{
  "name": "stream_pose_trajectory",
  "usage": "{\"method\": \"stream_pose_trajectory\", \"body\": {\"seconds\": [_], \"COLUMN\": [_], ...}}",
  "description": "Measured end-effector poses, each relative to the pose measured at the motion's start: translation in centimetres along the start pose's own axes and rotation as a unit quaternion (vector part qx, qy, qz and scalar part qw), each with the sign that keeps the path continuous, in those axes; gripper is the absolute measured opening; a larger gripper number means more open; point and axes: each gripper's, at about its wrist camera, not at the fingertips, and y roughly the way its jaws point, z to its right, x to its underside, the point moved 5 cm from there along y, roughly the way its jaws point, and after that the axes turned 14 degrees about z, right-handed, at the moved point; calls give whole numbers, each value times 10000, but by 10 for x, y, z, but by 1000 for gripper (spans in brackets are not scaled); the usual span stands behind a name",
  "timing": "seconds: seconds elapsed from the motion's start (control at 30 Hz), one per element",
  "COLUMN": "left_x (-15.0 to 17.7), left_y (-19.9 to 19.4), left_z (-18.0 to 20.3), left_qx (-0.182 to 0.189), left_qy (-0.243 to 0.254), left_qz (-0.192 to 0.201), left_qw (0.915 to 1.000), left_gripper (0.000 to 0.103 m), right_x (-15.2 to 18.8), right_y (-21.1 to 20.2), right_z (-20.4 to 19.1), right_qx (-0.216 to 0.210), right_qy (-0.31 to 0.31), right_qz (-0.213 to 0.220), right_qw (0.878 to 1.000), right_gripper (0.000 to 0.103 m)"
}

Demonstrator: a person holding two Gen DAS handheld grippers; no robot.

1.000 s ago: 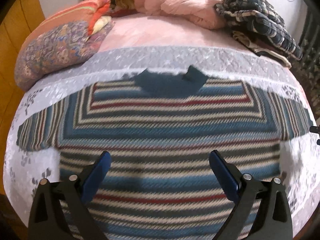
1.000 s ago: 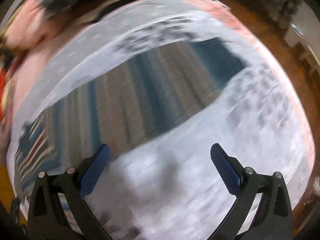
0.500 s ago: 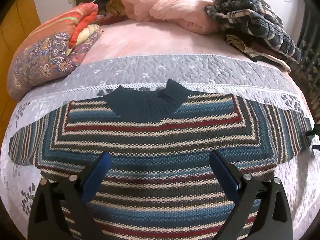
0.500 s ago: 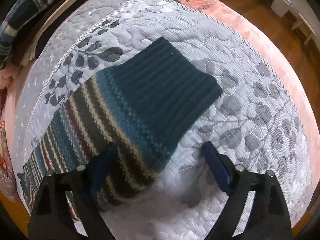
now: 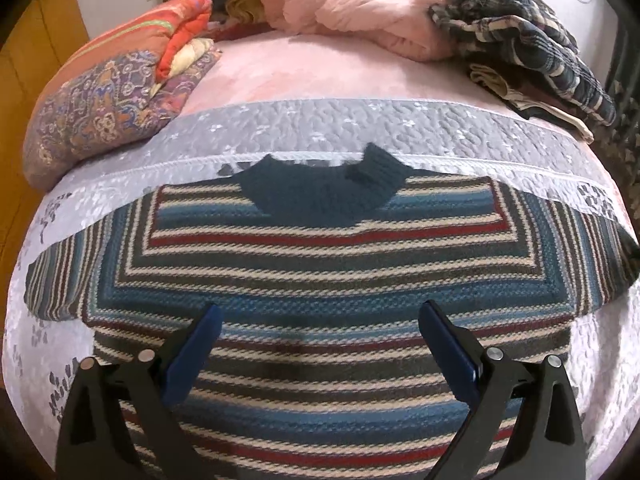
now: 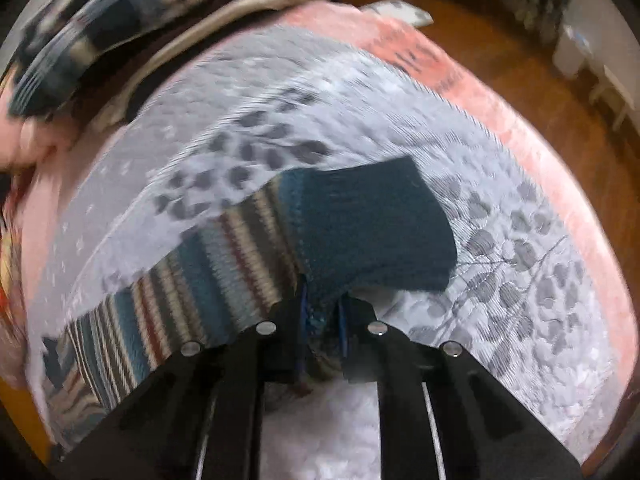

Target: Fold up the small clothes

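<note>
A striped knit sweater (image 5: 320,280) with a dark teal collar (image 5: 320,196) lies flat on the grey quilted bedspread (image 5: 320,128), sleeves spread to both sides. My left gripper (image 5: 320,328) hovers open over the sweater's chest, nothing between its blue pads. In the right wrist view, the sweater's sleeve (image 6: 224,256) ends in a dark teal cuff (image 6: 372,224). My right gripper (image 6: 322,312) is shut on the sleeve's lower edge near the cuff, and the cloth bunches between its fingers.
Folded patterned quilts (image 5: 108,100) lie at the back left of the bed, a pink duvet (image 5: 352,4) at the head and a plaid garment pile (image 5: 520,44) at the back right. Wooden floor (image 6: 532,80) lies beyond the bed's right edge.
My right gripper has shut on the sleeve edge by the cuff; half a second ago it stood open around it. The left gripper stays open over the sweater and has shifted only slightly.
</note>
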Motion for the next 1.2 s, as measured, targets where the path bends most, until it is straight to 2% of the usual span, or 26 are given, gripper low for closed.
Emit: {"method": "stream_pose_trajectory", "body": {"seconds": [0.17, 0.23, 0.37, 0.5, 0.63, 0.7, 0.93, 1.03, 1.13, 1.2], "left_x": [4, 6, 11, 14, 17, 18, 20, 20, 19, 17], "left_y": [1, 1, -1, -4, -6, -7, -6, -3, 2, 5], "left_z": [-29, -39, -62, -82, -99, -107, -123, -122, -115, -110], "left_qx": [-118, -162, -182, -239, -280, -289, -264, -203, -104, -14], "left_qy": [-172, -247, -470, -604, -707, -756, -884, -890, -930, -940], "left_qz": [-93, -137, -203, -196, -196, -194, -235, -256, -321, -350], "left_qw": [9997, 9995, 9985, 9977, 9969, 9965, 9955, 9955, 9951, 9950], "left_gripper": [99, 99, 99, 99, 99, 99, 99, 98, 98, 98], "right_x": [25, 36, 79, 120, 155, 170, 219, 230, 241, 246], "right_y": [-49, -65, -104, -117, -118, -110, -84, -73, -66, -70], "right_z": [-85, -119, -198, -265, -321, -342, -379, -380, -380, -379], "right_qx": [17, -16, -429, -994, -1314, -1340, -1123, -1220, -1458, -1901], "right_qy": [-1094, -1587, -2511, -2868, -3084, -3234, -3826, -3850, -3865, -3790], "right_qz": [466, 701, 1084, 986, 866, 788, 593, 443, 166, -22], "right_qw": [9929, 9848, 9609, 9477, 9381, 9334, 9151, 9137, 9106, 9056], "right_gripper": [11, 11, 11, 11, 11, 11, 11, 12, 22, 40]}}
